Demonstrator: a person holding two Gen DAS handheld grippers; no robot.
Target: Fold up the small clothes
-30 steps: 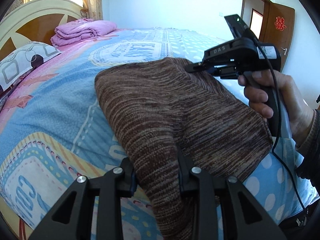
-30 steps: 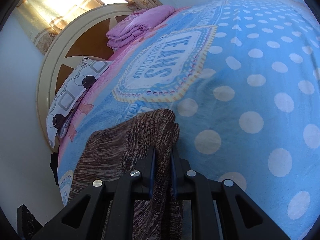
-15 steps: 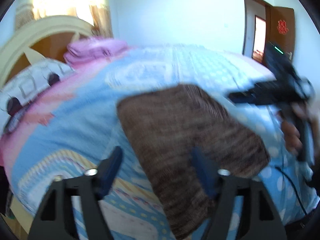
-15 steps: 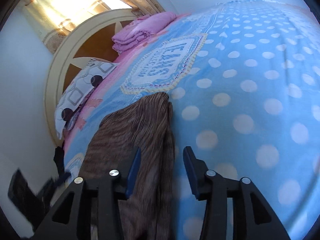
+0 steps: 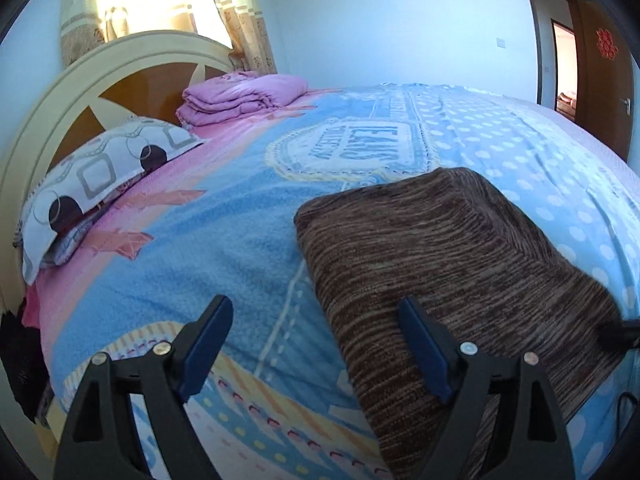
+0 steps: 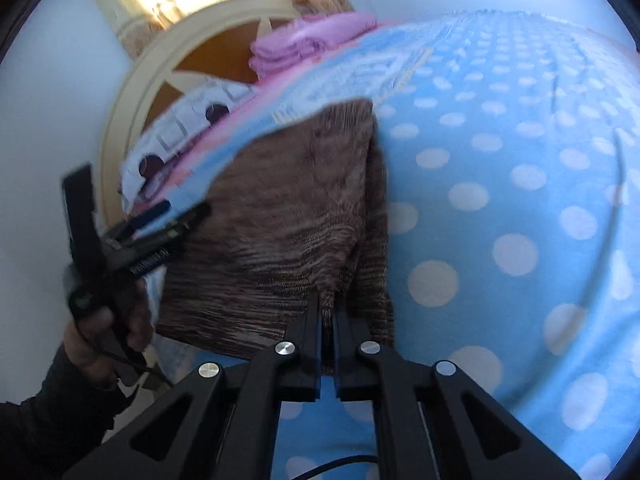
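A brown knitted garment (image 5: 440,248) lies folded on the blue bedspread (image 5: 224,240). My left gripper (image 5: 318,344) hovers over its near left edge with the jaws opening wide. That edge lies between the fingers, and neither pad presses on it. The right wrist view shows the same garment (image 6: 280,208) with my right gripper (image 6: 329,304) shut on its near edge, cloth pinched between the pads. A hand (image 6: 104,320) holds the left gripper (image 6: 188,207) at the garment's left side. In the left wrist view, only a dark tip of the right gripper (image 5: 618,332) shows at the garment's right edge.
A folded pink blanket (image 5: 240,96) and a patterned pillow (image 5: 104,168) lie by the cream headboard (image 5: 36,128). A brown door (image 5: 596,72) stands open at the far right. Bare dotted bedspread (image 6: 500,200) stretches right of the garment. A black cable (image 6: 340,462) trails under the right gripper.
My left gripper let go of the garment and opened wide. My right gripper released the far fold, drew back to the near edge and shut there. The garment now lies flat.
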